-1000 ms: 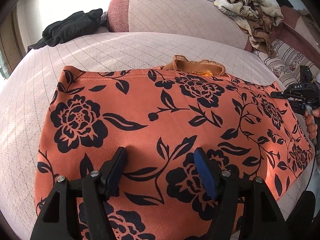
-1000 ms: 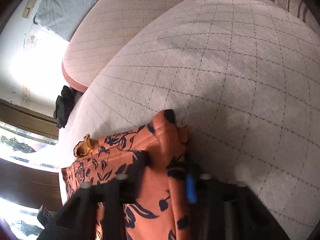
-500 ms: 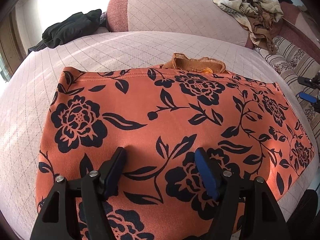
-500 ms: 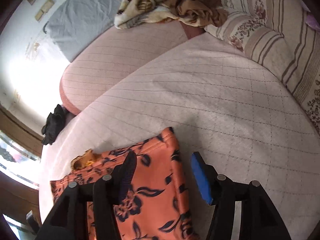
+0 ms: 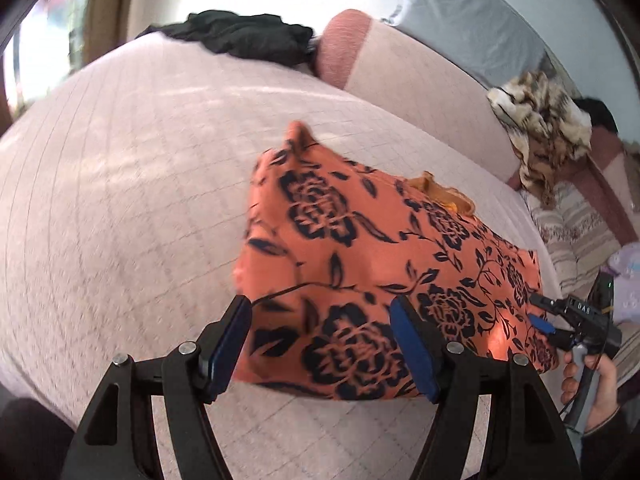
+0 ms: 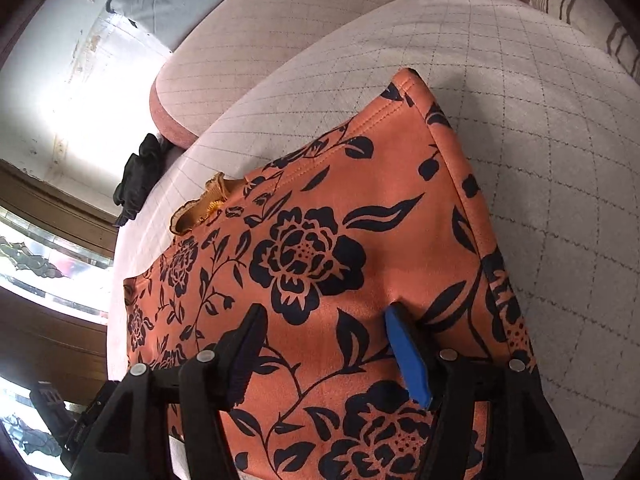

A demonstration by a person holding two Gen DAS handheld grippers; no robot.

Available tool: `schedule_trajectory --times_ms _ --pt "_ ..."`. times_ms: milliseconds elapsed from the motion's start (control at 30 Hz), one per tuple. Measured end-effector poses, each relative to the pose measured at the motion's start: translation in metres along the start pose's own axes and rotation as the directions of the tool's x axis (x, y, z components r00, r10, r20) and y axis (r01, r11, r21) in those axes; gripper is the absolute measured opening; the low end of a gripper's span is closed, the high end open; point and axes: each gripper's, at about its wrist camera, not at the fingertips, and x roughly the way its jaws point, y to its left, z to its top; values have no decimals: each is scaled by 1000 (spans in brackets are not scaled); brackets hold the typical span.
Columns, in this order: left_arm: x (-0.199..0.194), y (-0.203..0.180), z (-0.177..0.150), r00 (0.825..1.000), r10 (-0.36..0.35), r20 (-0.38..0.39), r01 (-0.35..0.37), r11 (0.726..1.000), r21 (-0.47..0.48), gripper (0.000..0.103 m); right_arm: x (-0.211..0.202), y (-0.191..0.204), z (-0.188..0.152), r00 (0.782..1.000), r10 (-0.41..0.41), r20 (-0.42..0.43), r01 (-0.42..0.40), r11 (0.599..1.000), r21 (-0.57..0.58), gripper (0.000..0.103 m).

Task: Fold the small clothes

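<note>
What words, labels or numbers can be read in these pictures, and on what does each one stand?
"DAS": white letters on the black body of the right claw, seen from the left wrist view; a character before them is blurred.
The orange floral cloth shows no readable text.

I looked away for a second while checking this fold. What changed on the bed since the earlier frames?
The right gripper released the orange floral garment corner; its jaws are opening over the cloth. The garment's left side now looks bunched inward. The left gripper stayed open. The black clothing stayed put.
</note>
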Motion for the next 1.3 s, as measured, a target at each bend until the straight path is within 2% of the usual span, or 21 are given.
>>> schedule_trajectory --times_ms 100,167,200,233,300,400,433,500,567,633,733,833,933,967,1000,1033,1133,1167,1233,1267,1300 --pt "13 36 -12 998 -11 -67 2 991 -133 64 -2 -1 -1 1000 4 8 -4 1000 3 65" --pt "13 31 -14 999 -25 -47 20 993 -113 62 -5 1 -3 1000 -1 15 2 1000 -9 66" --pt "15 27 -15 997 -44 -61 38 995 -96 51 -4 2 -3 1000 -2 16 2 1000 -14 66" --pt "19 22 -16 994 -58 -92 50 995 -82 17 -4 2 -3 1000 2 16 -1 1000 -14 66" --pt "19 16 -16 995 -37 -97 31 998 -62 15 -4 0 -2 1000 12 11 -12 1000 -9 66" --pt "-7 12 -15 999 -30 -39 28 998 -52 14 -3 -2 -1 1000 20 4 -20 1000 -8 66" --pt "-3 15 -18 998 -25 -64 22 999 -49 14 -3 -2 -2 1000 21 4 -21 1000 -10 66" --pt "26 40 -28 986 -39 -161 18 991 -129 17 -2 -1 -2 1000 18 3 -18 1000 -26 66" --pt "21 45 -21 986 -91 -142 68 985 -160 20 -2 -2 -1 1000 21 7 -21 999 -24 66" --pt "9 33 -7 993 -47 -112 37 995 -91 27 -3 -5 1 1000 30 2 -30 999 -14 66" --pt "1 17 29 998 -40 -52 40 999 -4 50 -3 -9 3 999 54 -3 -54 998 -8 67" --pt "23 3 74 999 -21 -31 24 997 79 52 -4 -10 3 998 60 -7 -60 998 -16 67" --pt "68 -8 116 995 -27 -91 38 993 112 51 -5 -10 3 998 62 -7 -62 998 -16 67" --pt "84 -7 126 993 -17 -114 28 995 96 44 -5 -10 3 998 64 -8 -64 998 -17 67" --pt "100 -7 134 991 38 -130 -25 995 100 33 -6 -11 3 998 67 -8 -67 998 -14 67" --pt "113 -1 140 984 107 -139 -94 990 101 4 -6 -11 2 998 70 -8 -70 997 -13 67" --pt "127 32 143 986 106 -129 -114 992 -54 9 -7 -13 4 997 80 -13 -80 997 -9 67" --pt "124 36 142 988 97 -118 -105 992 -69 9 -8 -13 4 996 85 -15 -85 996 -2 67" --pt "119 39 141 976 197 -92 -202 978 -46 4 -8 -15 7 996 91 -26 -91 996 13 67" --pt "117 44 140 973 215 -83 -219 975 -48 2 -10 -15 9 996 89 -31 -88 996 28 67" --pt "116 48 139 976 195 -94 -201 978 -59 2 -14 -13 11 996 89 -28 -88 995 43 67"
